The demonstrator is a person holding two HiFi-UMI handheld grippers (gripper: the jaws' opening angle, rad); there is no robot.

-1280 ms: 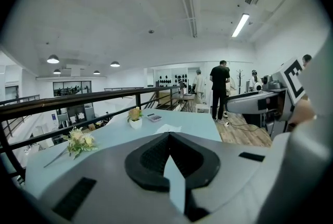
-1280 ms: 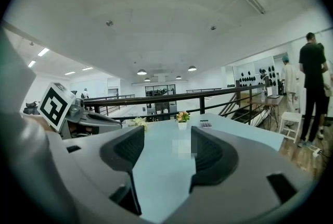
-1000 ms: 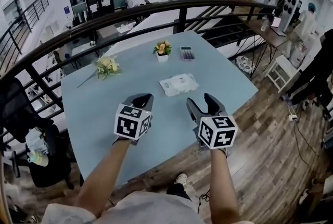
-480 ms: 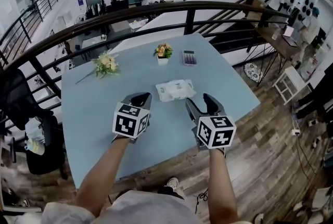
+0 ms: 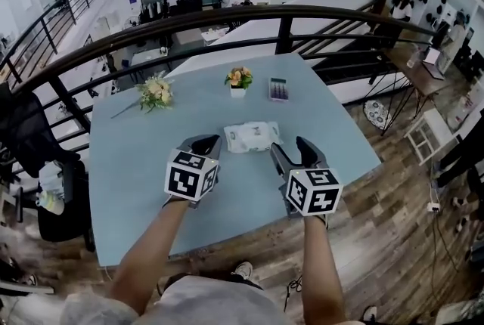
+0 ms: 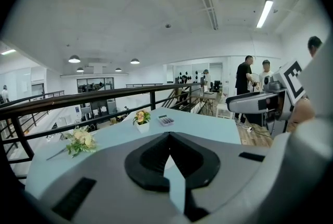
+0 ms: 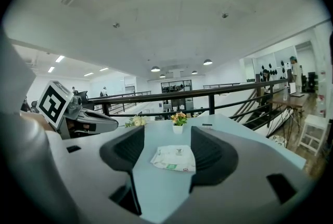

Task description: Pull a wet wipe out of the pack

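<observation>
Left gripper [image 5: 206, 140] clenched: jaw tips together, nothing between, held over light-blue table [image 5: 128, 165]. Right gripper [image 5: 290, 147] released: jaws wide apart, empty. Wet wipe pack [image 5: 252, 137] lies flat on table just ahead of both grippers, untouched. Potted flowers [image 5: 238, 78] and bouquet [image 5: 156, 93] farther back, near railing [image 5: 227, 12].

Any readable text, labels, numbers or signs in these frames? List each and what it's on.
No text can be read in any view.
Print on the wet wipe pack: green and red label patches, lettering too small to read.
Cubes on the left gripper and right gripper: black-and-white square markers only, no letters or numbers.
Markings on the dark keypad-like item: too small to read.
</observation>
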